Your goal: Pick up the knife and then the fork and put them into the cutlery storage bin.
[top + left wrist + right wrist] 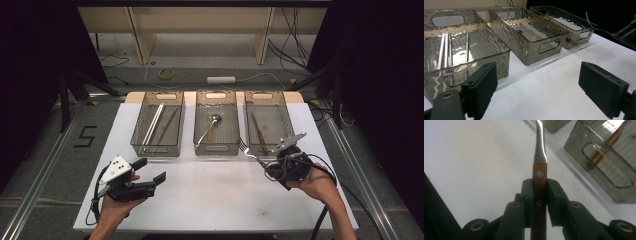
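the right gripper (272, 159) sits at the right of the white bench (210, 200), in front of the right bin (267, 127). its jaws are closed on the wooden handle of a fork (539, 170); in the right gripper view the handle runs upright between the two black pads, with the metal neck rising beyond them. in the high view the fork (248, 151) points up and left from the jaws, its tines just in front of the gap between the middle bin (216, 125) and the right bin, clear of both bins. whether the tines touch the bench cannot be told.

the left gripper (150, 172) is held at the front left of the bench, well apart from the bins. its jaws stand wide open with nothing between them; the left gripper view shows bare bench surface in the gap.

three clear plastic bins stand in a row at the back of the bench. the left bin (158, 125) holds long thin sticks, likely chopsticks. the middle bin holds a spoon (209, 127). the right bin holds wooden-handled utensils of a kind that cannot be told.
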Motion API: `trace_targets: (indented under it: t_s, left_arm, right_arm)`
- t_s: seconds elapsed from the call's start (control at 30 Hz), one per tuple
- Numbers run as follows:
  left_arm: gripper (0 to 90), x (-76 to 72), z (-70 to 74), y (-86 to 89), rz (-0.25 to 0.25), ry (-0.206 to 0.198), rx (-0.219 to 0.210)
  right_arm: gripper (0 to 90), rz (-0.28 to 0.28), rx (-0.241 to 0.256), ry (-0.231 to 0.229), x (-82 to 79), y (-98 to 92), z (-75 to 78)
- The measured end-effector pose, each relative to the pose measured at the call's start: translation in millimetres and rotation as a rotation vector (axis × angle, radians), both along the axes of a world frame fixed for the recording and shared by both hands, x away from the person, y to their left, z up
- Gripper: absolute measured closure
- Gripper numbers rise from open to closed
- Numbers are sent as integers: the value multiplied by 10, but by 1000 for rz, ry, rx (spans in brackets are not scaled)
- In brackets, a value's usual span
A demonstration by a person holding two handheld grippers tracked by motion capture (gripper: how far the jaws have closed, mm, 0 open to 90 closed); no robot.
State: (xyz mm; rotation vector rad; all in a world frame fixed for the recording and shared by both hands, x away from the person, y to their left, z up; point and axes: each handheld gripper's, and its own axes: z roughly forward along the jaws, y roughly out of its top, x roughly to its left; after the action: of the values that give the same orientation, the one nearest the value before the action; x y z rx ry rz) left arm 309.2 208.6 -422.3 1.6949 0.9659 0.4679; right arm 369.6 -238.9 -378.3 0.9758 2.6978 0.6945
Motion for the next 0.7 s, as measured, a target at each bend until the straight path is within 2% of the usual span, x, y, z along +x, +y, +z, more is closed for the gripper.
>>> trace_targets:
  t_s: [0.33,0.7]
  left_arm:
    - [151,1,-1,0,1,0,-5]
    - [152,2,0,-7,0,1,-2]
  right_arm:
    - [774,-40,33,-26,182,-1,84]
    - [774,-57,49,-37,347,17,165]
